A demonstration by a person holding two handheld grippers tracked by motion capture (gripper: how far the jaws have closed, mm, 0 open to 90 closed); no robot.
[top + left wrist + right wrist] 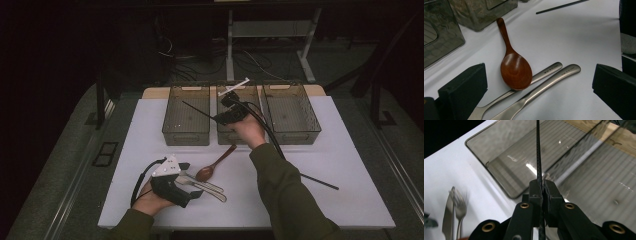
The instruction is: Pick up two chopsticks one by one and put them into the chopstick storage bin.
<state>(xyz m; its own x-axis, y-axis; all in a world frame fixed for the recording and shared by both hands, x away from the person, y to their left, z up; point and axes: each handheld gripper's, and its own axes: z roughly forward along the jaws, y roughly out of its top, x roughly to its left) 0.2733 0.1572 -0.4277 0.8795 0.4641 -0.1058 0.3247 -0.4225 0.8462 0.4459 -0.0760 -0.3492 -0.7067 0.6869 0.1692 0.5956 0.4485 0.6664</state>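
My right gripper hovers over the left and middle of three clear bins, shut on a thin black chopstick that points left across the left bin. In the right gripper view the jaws pinch the chopstick above a bin floor. My left gripper rests low on the white table, open, with a wooden spoon, a fork handle and a knife handle lying between its fingers, untouched. A second chopstick lies on the table at the right.
The middle bin and right bin stand in a row at the table's far side. The spoon, fork and knife lie front centre. The white mat ends at grey floor on both sides. A cable trails from the right gripper.
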